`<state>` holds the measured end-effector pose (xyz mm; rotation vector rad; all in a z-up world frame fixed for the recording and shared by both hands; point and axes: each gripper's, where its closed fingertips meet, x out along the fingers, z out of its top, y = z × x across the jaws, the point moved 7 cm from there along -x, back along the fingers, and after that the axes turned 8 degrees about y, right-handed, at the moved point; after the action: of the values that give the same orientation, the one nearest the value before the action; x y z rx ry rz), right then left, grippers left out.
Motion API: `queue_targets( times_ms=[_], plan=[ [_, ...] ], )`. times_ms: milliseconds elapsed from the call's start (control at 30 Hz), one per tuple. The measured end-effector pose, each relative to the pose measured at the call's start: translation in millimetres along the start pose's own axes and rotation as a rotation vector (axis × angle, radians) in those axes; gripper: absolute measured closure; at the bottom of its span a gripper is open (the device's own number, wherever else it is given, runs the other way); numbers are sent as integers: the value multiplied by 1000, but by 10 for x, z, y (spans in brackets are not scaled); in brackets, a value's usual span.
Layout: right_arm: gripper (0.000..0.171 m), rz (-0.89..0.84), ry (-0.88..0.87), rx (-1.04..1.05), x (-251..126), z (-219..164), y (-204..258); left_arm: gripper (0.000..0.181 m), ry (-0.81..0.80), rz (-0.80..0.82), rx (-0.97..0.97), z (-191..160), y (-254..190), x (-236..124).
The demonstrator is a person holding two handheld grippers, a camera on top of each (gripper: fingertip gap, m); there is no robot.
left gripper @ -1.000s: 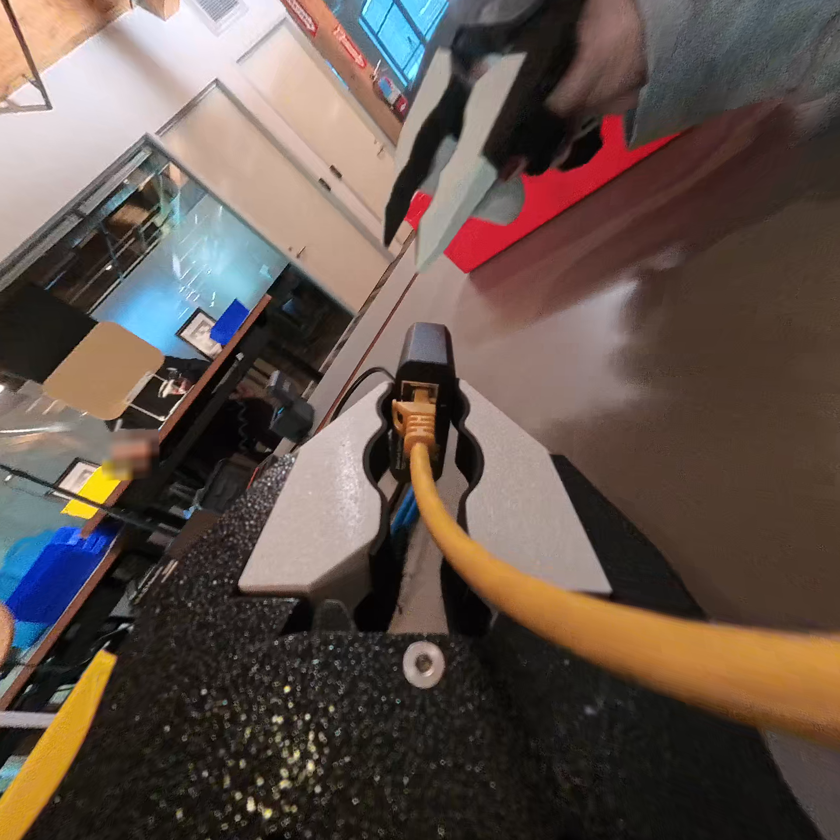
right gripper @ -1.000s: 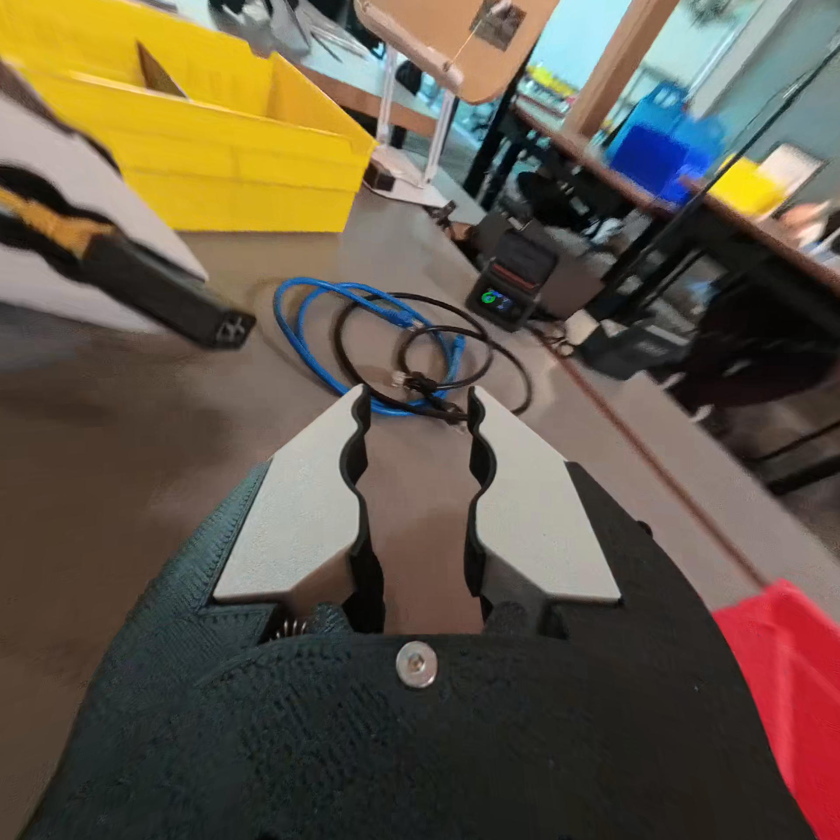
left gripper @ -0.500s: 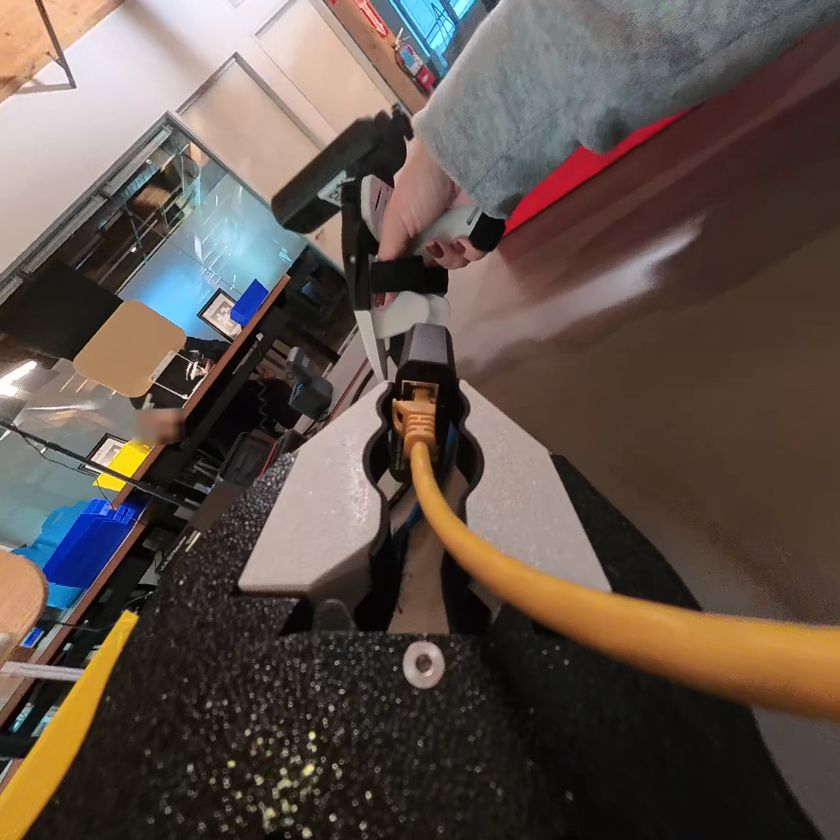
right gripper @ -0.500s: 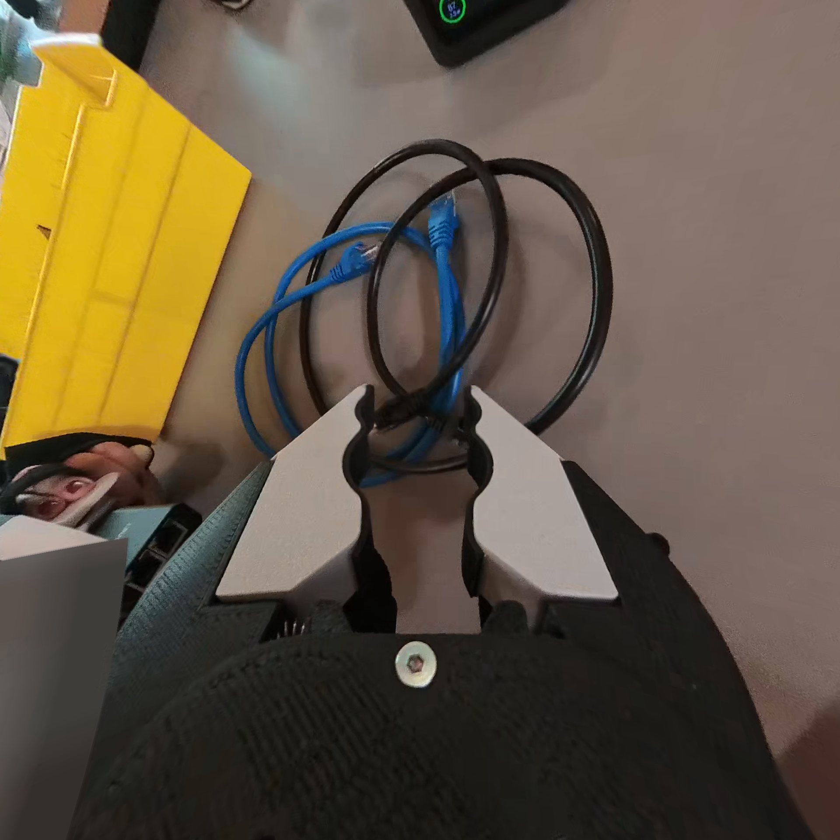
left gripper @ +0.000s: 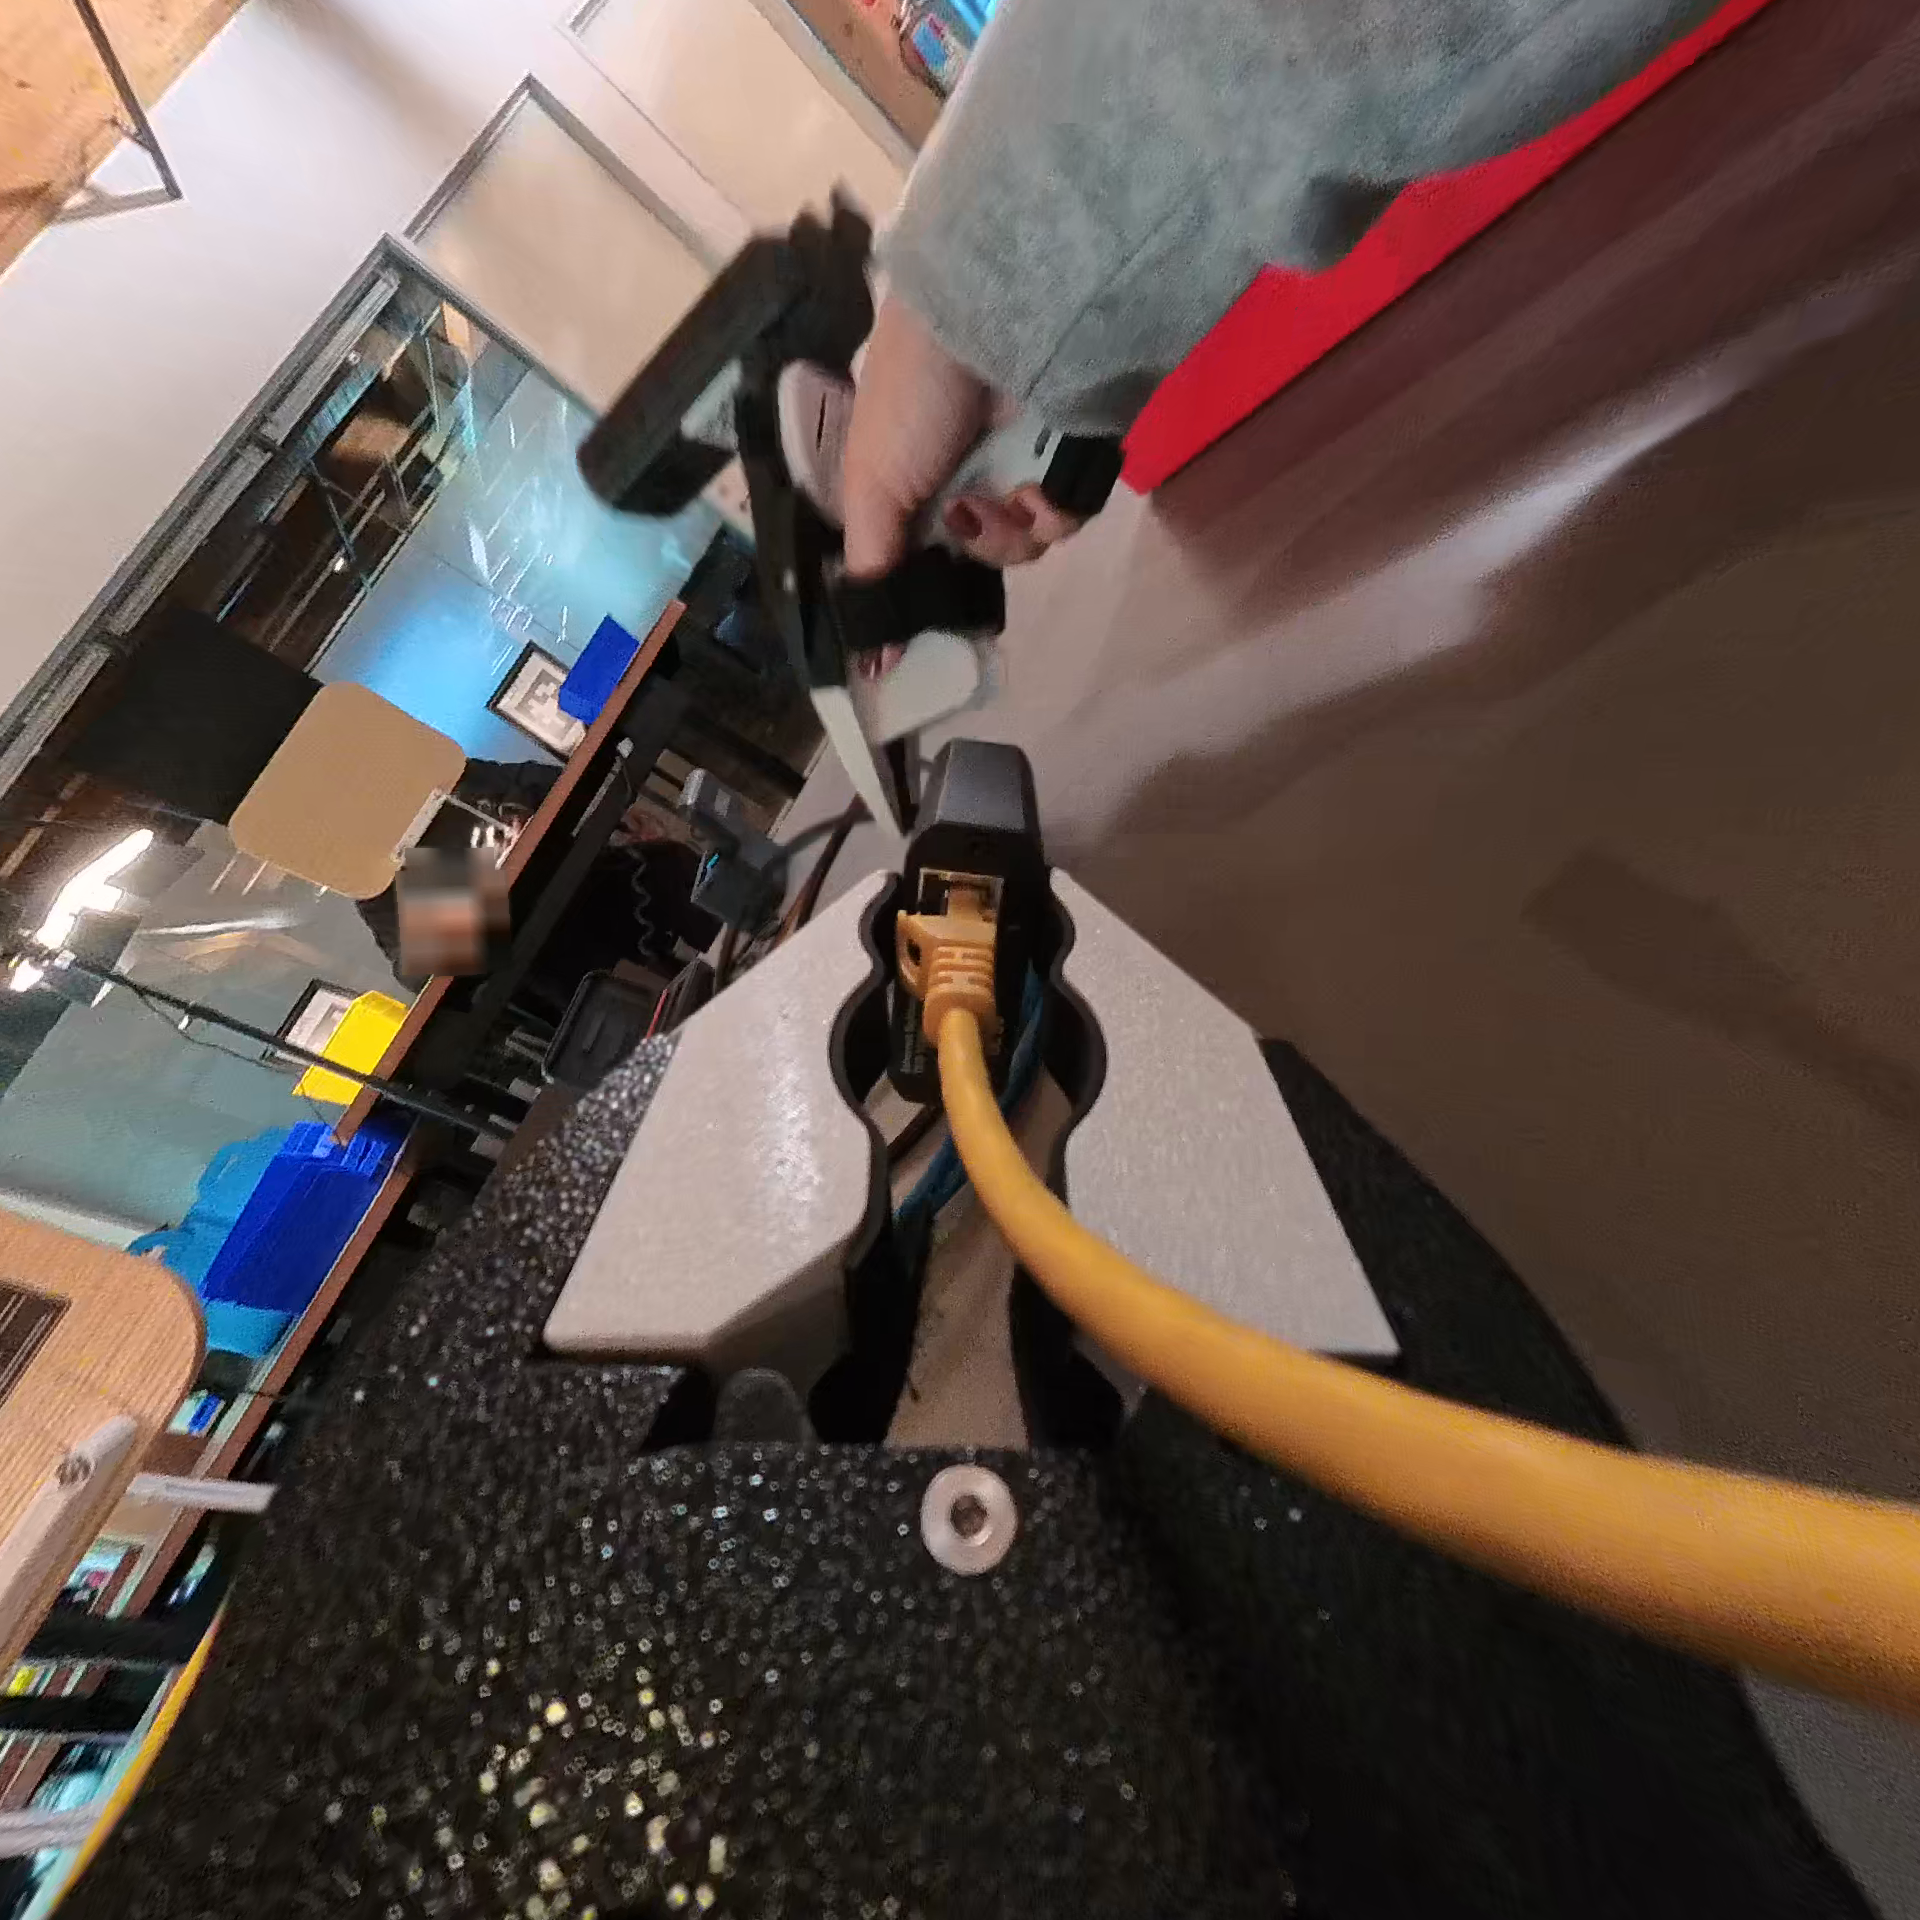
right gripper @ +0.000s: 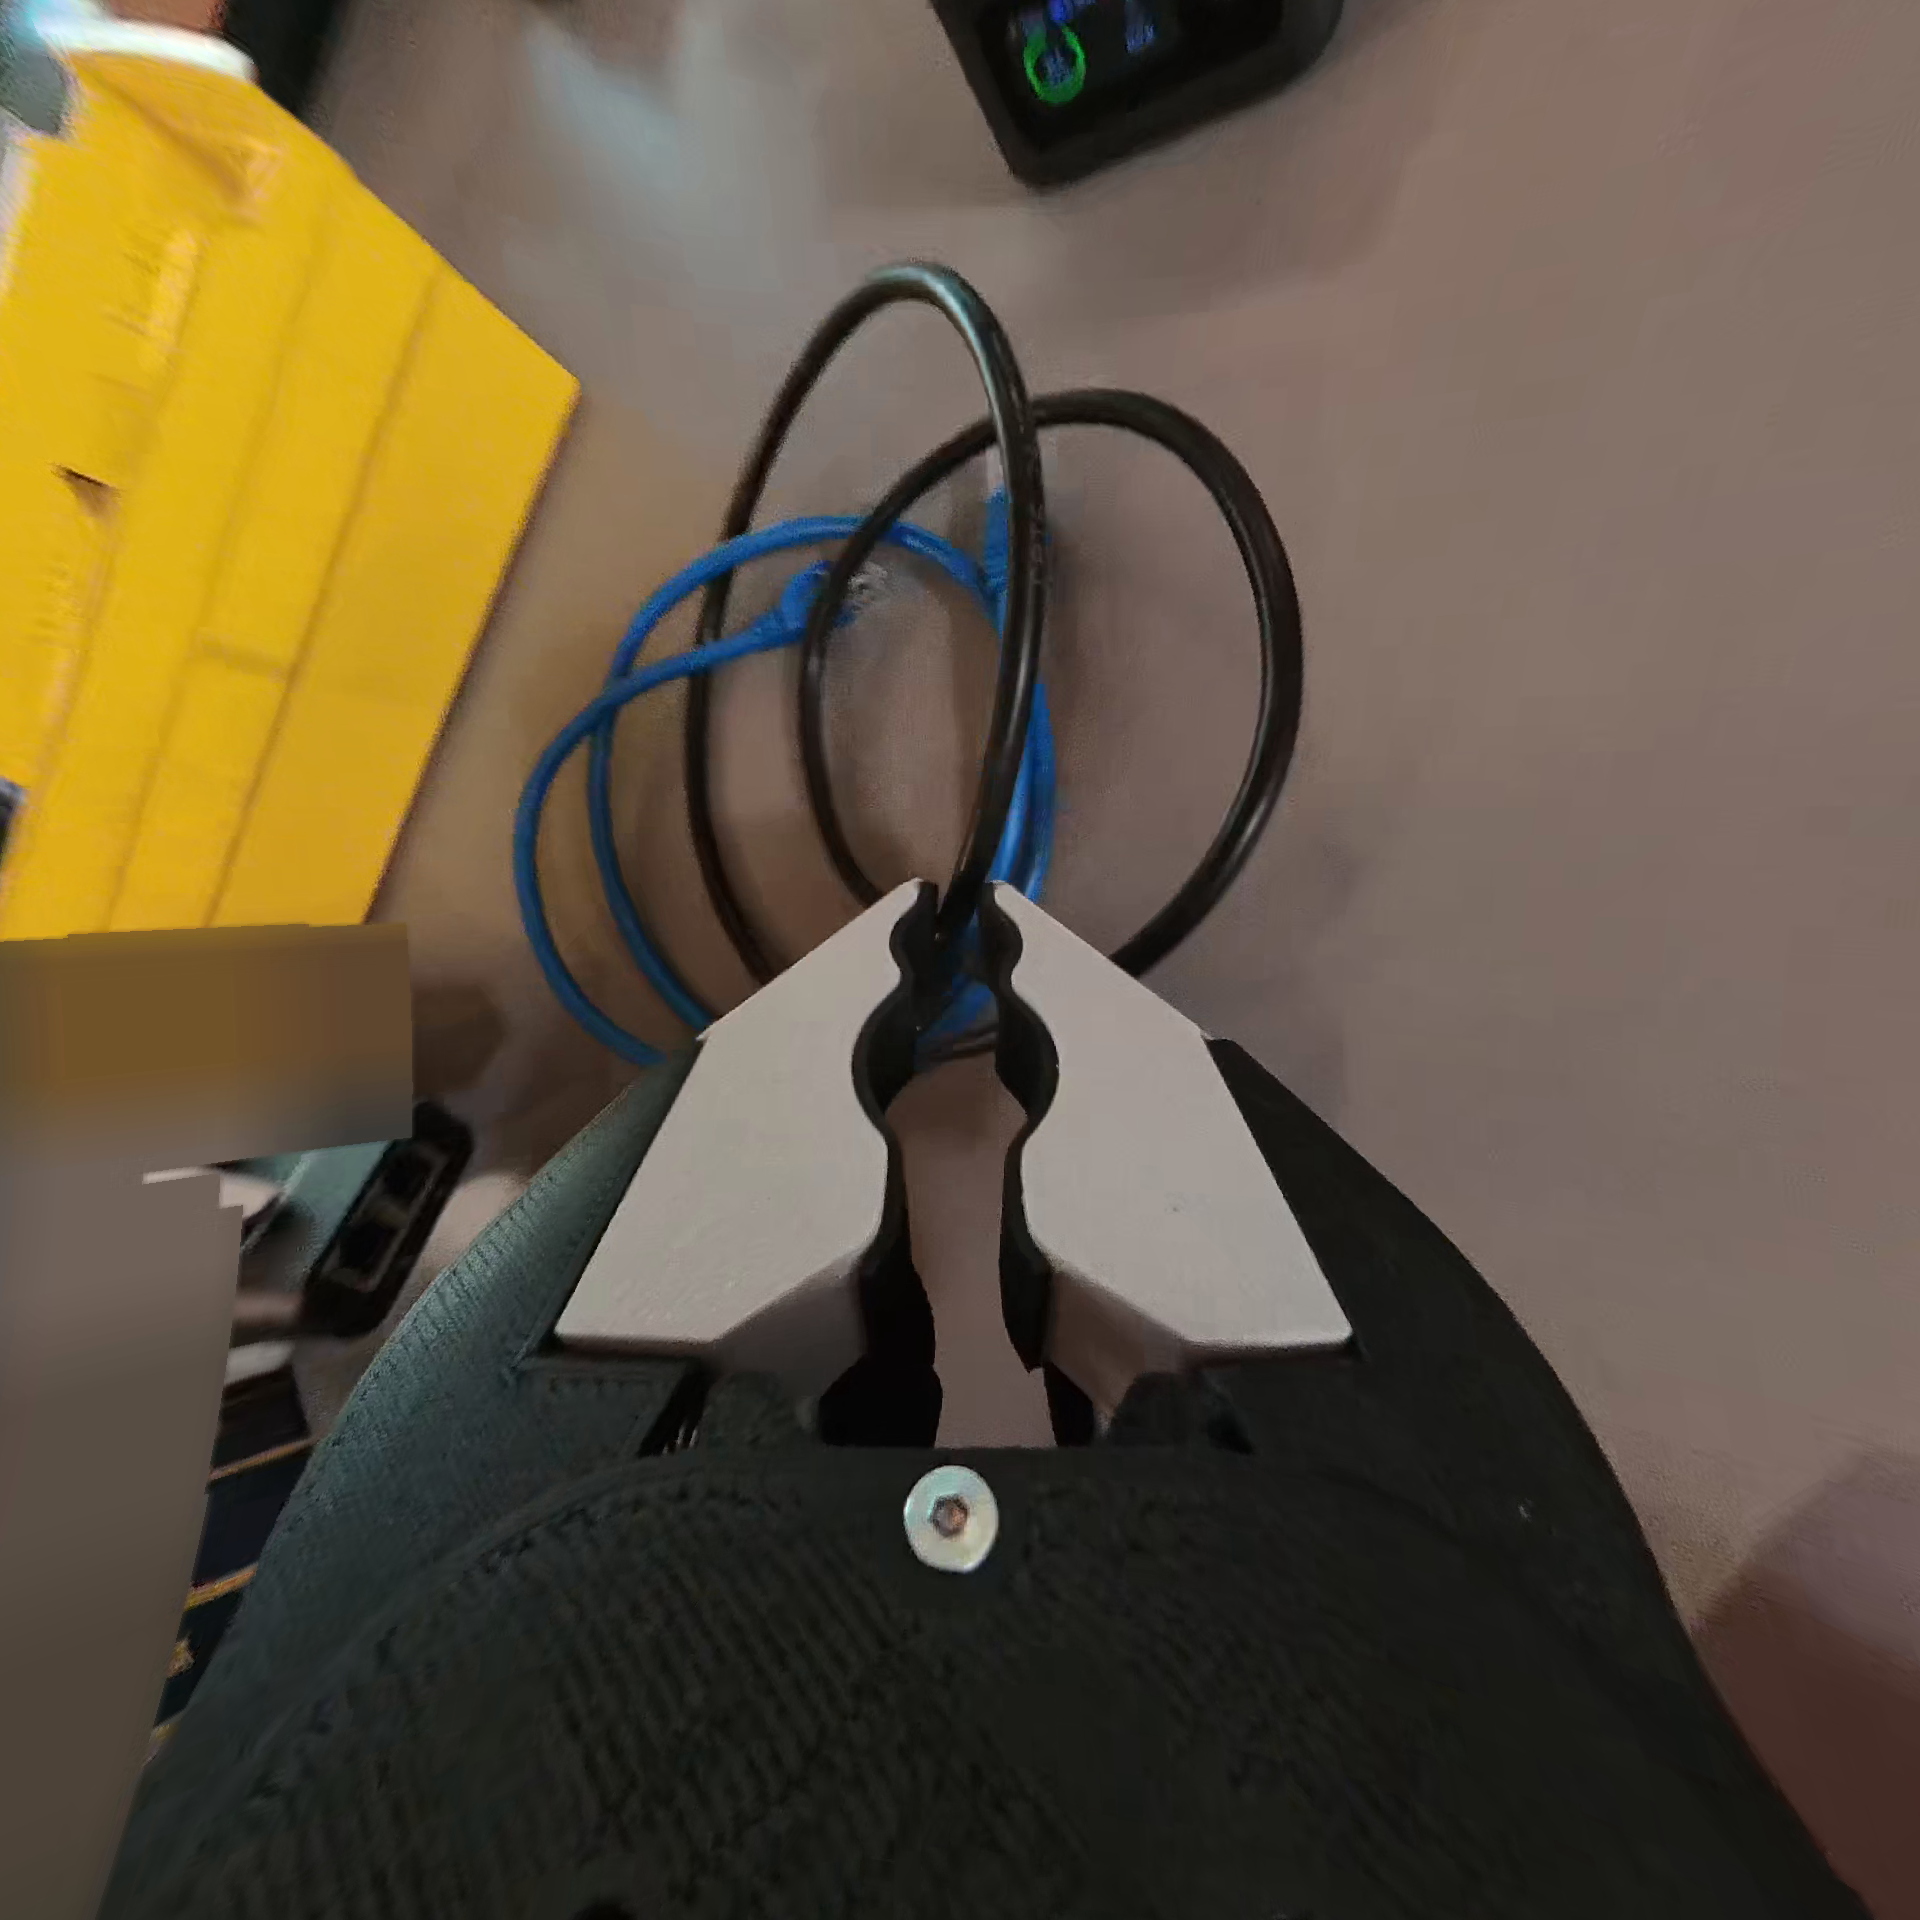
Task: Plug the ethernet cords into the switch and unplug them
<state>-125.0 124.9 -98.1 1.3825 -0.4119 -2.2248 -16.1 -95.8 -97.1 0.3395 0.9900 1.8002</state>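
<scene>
My left gripper (left gripper: 966,896) is shut on the small black switch (left gripper: 982,800), holding it by its sides. A yellow ethernet cord (left gripper: 1143,1288) is plugged into the switch's facing port. In the right wrist view, my right gripper (right gripper: 958,906) points down at the table and is shut on a black cord (right gripper: 1268,665), one loop of which rises into the jaws. A coiled blue ethernet cord (right gripper: 582,748) lies under the black one, partly between the fingers. The switch (right gripper: 384,1236) shows at lower left there. A hand (left gripper: 914,478) holds the right gripper just beyond the switch.
A yellow bin (right gripper: 208,540) stands left of the cords. A black device with a lit green display (right gripper: 1143,73) lies beyond them. A red object (left gripper: 1299,343) sits on the brown table (left gripper: 1558,727) behind a grey sleeve (left gripper: 1143,156). Desks and blue bins lie farther off. Across from one pair of fingers to the other is roughly 15 cm.
My right gripper swung down over the cords and closed on the black cord, which now lifts in a loop. My left gripper still holds the switch with the yellow cord in it.
</scene>
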Motion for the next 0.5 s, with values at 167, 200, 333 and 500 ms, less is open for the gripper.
queue_targets(
  times_ms=[167,200,333,500],
  plan=[
    [166,-3,-154,-51,-419,-320,156,158,70,-13,-50,-74,26,67],
    [166,-9,-171,-54,-477,-418,175,158,62,-10,-50,-62,28,63],
    [165,88,-308,-73,-620,-761,326,158,-47,34,-18,69,40,-32],
    [167,399,-632,-30,-776,-933,636,159,-196,100,-59,221,104,-181]
  ],
)
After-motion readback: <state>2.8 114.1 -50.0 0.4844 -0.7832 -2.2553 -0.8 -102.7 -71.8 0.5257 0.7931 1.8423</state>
